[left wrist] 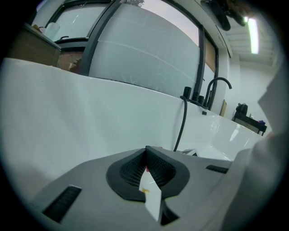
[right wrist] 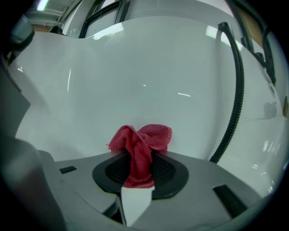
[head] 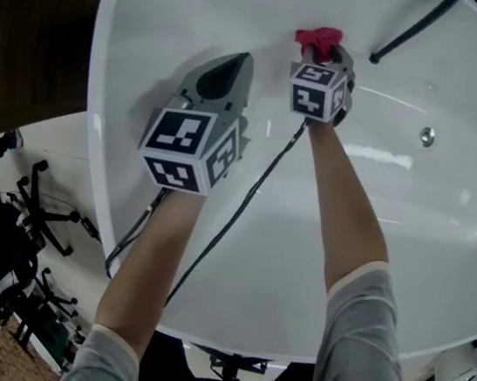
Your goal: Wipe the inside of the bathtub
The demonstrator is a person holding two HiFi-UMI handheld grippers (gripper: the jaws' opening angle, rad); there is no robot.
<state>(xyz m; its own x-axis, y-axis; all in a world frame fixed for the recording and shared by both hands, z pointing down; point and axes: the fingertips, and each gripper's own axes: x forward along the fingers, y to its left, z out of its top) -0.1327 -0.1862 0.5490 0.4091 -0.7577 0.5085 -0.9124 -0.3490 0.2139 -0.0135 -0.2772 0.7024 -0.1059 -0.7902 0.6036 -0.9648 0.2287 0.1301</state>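
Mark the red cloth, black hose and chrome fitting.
red cloth (right wrist: pixel 150 136): right gripper view, bunched top.
black hose (right wrist: pixel 237 90): right gripper view, mid-length.
chrome fitting (head: pixel 427 135): head view, its centre.

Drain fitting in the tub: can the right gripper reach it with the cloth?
Probably yes. The right gripper, shut on the cloth, is inside the tub, and only bare tub wall lies between it and the fitting; the hose lies off that line.
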